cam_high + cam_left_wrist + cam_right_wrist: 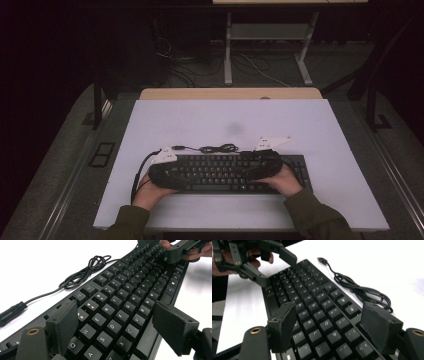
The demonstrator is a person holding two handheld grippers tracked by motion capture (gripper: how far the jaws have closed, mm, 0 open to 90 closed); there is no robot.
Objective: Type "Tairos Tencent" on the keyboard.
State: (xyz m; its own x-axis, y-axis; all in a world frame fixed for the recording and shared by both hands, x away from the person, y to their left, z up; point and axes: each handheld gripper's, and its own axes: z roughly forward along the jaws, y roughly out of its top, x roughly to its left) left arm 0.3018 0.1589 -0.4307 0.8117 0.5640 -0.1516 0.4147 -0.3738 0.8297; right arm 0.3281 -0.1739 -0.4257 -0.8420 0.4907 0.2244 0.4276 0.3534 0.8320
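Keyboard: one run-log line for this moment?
keyboard flat on table | left gripper open above keys | right gripper open above keys | cable coiled behind

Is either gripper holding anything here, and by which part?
Nothing is held. Both the left gripper and right gripper stand open over the keyboard.

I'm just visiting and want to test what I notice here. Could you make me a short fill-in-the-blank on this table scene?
1. Both tongs hover over a black ____.
2. The cable lies coiled on the ____ tabletop.
3. The jaws of the left tongs stand ____.
4. The letter key right of Q is ____.

Missing words: keyboard; white; open; W
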